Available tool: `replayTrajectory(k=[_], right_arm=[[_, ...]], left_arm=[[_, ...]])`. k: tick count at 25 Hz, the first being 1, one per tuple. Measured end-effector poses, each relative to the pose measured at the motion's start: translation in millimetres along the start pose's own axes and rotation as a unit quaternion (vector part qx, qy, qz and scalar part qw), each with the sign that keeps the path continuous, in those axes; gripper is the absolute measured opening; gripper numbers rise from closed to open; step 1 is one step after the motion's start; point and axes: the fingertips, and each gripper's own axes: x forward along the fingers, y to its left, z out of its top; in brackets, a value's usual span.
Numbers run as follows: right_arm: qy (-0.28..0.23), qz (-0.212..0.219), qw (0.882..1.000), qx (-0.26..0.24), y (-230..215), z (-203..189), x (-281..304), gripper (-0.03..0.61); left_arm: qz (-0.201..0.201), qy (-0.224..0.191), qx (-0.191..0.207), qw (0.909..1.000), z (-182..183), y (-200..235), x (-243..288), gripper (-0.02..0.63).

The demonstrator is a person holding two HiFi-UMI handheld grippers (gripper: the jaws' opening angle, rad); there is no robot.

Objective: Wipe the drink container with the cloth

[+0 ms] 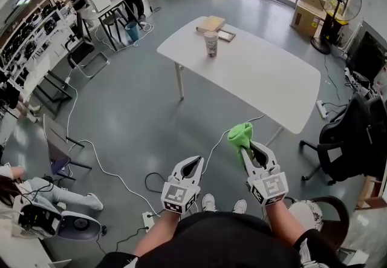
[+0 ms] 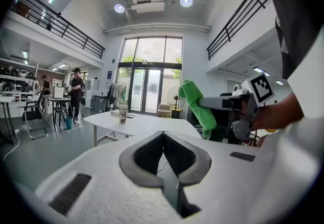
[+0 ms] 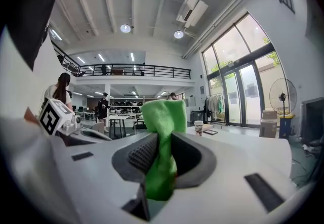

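A paper drink cup point(image 1: 211, 43) stands upright near the far end of the white table point(image 1: 266, 79); it also shows small in the left gripper view point(image 2: 122, 114) and the right gripper view point(image 3: 198, 127). My right gripper point(image 1: 248, 149) is shut on a green cloth point(image 1: 240, 136), which bunches above the jaws point(image 3: 163, 122) and hangs below them. The cloth shows in the left gripper view point(image 2: 196, 104) too. My left gripper point(image 1: 195, 164) is held beside it, shut with nothing between its jaws. Both grippers are well short of the table, over the floor.
A flat box point(image 1: 210, 23) and a small dark device point(image 1: 227, 35) lie behind the cup. An office chair point(image 1: 354, 140) stands at the right, a fan point(image 1: 337, 0) and cardboard boxes point(image 1: 309, 11) beyond. Cables point(image 1: 103, 170) cross the floor. People stand at desks point(image 1: 100, 9) far left.
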Motion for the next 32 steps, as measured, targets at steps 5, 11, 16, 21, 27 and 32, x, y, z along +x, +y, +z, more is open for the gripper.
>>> replayTrajectory(k=[5, 11, 16, 21, 27, 32], right_arm=[[0.0, -0.018, 1.0, -0.004, 8.1, -0.1, 23.1, 0.087], [0.008, -0.026, 1.0, -0.001, 3.3, -8.4, 44.8, 0.089], [0.022, -0.023, 0.999, 0.016, -3.3, -12.8, 77.4, 0.089], [0.018, -0.019, 0.999, 0.023, -24.4, -10.3, 113.3, 0.087], [0.018, -0.003, 1.0, 0.018, -60.9, -4.4, 151.8, 0.087], [0.024, 0.006, 0.999, 0.026, -92.2, -5.2, 181.6, 0.087]], left_arm=[[-0.011, -0.006, 0.004, 0.9999, 2.5, 28.9, -2.8, 0.009], [-0.006, -0.003, -0.003, 1.0, -7.0, 57.8, 5.9, 0.009], [-0.003, 0.001, -0.008, 1.0, -5.3, 85.6, 22.4, 0.009], [0.003, 0.002, -0.004, 1.0, 3.6, 109.2, 51.0, 0.009], [0.015, 0.006, -0.007, 0.9998, 13.8, 127.5, 96.6, 0.009], [0.019, 0.013, -0.006, 0.9997, 23.7, 137.1, 133.5, 0.009]])
